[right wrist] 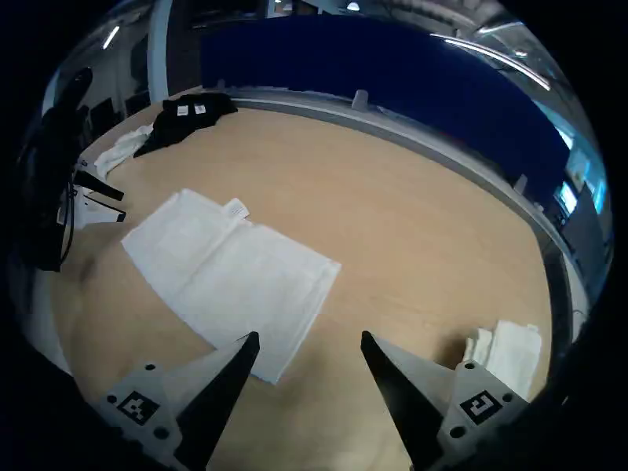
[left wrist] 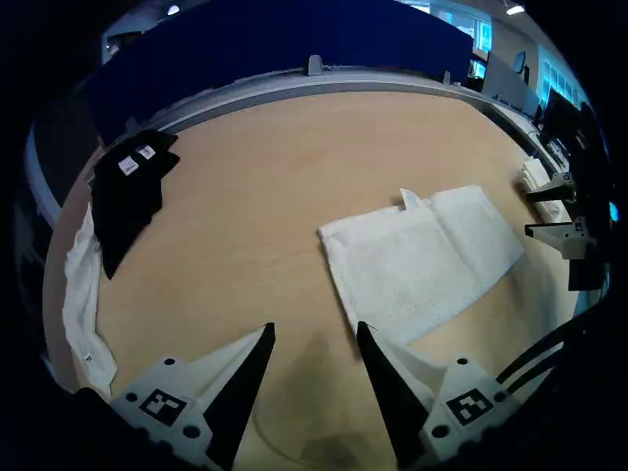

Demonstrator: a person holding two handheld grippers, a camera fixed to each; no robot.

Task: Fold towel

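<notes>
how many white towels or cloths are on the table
3. A spread towel in the middle; a crumpled cloth beside the black garment; a folded pile at the opposite edge, which may hold more than one.

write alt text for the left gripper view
A white towel lies flat on a wooden table, just beyond the open left gripper. A black cloth and a white cloth lie at the table's left edge; the right gripper is at the right.
</notes>
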